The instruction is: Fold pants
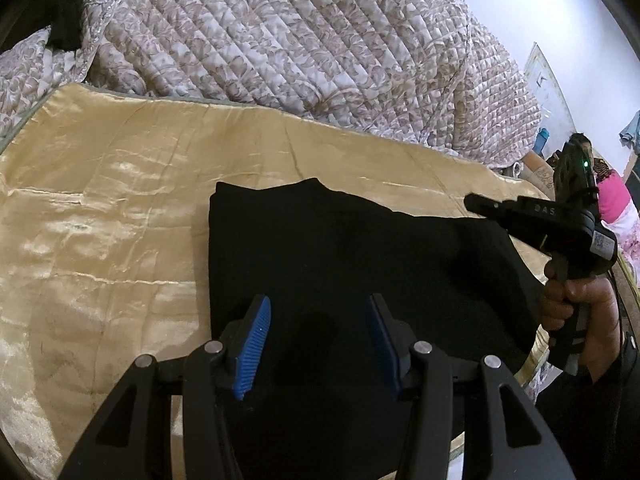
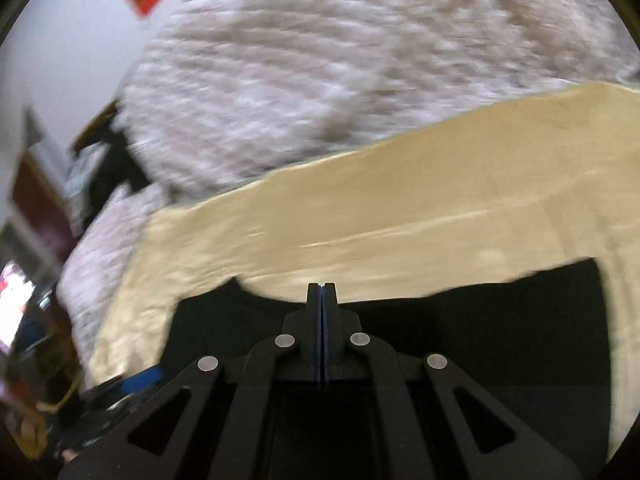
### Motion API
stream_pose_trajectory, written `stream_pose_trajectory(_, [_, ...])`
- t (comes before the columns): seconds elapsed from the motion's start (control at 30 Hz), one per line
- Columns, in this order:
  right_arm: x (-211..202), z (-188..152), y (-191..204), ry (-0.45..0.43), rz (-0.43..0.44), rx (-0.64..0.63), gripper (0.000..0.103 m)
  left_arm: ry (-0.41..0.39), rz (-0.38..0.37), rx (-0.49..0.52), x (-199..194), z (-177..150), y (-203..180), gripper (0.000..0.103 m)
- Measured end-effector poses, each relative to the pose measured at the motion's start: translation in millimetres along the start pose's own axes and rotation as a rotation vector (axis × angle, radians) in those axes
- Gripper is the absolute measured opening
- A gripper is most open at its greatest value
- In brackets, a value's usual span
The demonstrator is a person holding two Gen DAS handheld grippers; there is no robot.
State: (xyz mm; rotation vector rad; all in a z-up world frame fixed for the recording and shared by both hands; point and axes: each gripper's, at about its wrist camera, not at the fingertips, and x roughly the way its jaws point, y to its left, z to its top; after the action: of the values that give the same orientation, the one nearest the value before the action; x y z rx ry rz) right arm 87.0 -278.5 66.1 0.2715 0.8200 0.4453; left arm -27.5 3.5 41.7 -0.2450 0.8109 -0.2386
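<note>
Black pants [image 1: 340, 248] lie folded into a compact block on a golden satin cloth [image 1: 100, 200]. My left gripper [image 1: 319, 300] hovers over their near part, its blue pads [image 1: 256, 344] wide apart with nothing pinched between them. A hand [image 1: 576, 304] holds my right gripper [image 1: 472, 202] at the right, above the pants' far right edge. In the blurred right wrist view, my right gripper [image 2: 322, 286] is shut, fingers pressed together and empty, over the pants [image 2: 480, 320] near their far edge.
A bulky floral quilt [image 1: 280, 40] is heaped behind the golden cloth [image 2: 400, 220] and looms in the right wrist view as the quilt [image 2: 300, 80]. Furniture and clutter [image 1: 616, 200] stand at the far right by a white wall.
</note>
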Motion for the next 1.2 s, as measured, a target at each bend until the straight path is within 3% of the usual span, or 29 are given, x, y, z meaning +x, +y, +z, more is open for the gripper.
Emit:
stream_pose_trajectory(0.07, [2.6, -2.2, -7.2, 0.053, 0.059, 0.046, 0.003, -0.004, -0.003, 0.006, 0.3, 0.0, -1.3, 0.052])
stream_pose_trajectory(0.13, [9.6, -8.9, 0.8, 0.112, 0.060, 0.009, 0.019, -0.001, -0.003, 0.013, 1.5, -0.4, -3.0, 0.052])
stream_pose_trajectory(0.3, [13.5, -23.4, 30.2, 0.119, 0.058, -0.160, 0.021, 0.017, -0.024, 0.048, 6.2, -2.3, -13.8, 0.052])
stream_pose_trajectory(0.37, [24.1, -30.2, 40.2, 0.143, -0.016, -0.258, 0.021, 0.054, -0.010, 0.061, 14.3, -5.6, -15.7, 0.052])
stream_pose_trajectory(0.43, [37.0, -31.7, 28.5, 0.175, -0.111, -0.231, 0.019, 0.057, 0.009, 0.078, 17.0, -9.0, -17.3, 0.052])
stream_pose_trajectory(0.5, [23.7, -27.3, 14.5, 0.126, -0.162, -0.155, 0.019, 0.059, 0.017, 0.087, 13.9, -9.4, -20.1, 0.052])
stream_pose_trajectory(0.57, [8.9, -26.8, 15.5, 0.082, -0.230, -0.178, 0.019, 0.053, 0.017, 0.074, 10.6, -9.8, -18.2, 0.052])
stream_pose_trajectory(0.73, [-40.6, -45.7, 26.0, 0.005, -0.283, -0.198, 0.022, 0.004, 0.088, 0.056, 0.0, -9.6, -15.2, 0.052])
stream_pose_trajectory(0.83, [-65.4, -61.2, 33.5, -0.023, -0.373, -0.206, 0.038, -0.020, 0.119, 0.041, -6.4, -9.8, -13.4, 0.052])
stream_pose_trajectory(1.07, [-118.9, -80.4, 57.1, -0.067, -0.520, -0.198, 0.043, -0.050, 0.203, 0.039, -24.4, -26.3, -16.1, 0.052])
stream_pose_trajectory(1.2, [-135.1, -84.3, 64.5, -0.094, -0.537, -0.209, 0.046, -0.013, 0.263, 0.023, -20.1, -40.1, -8.0, 0.053])
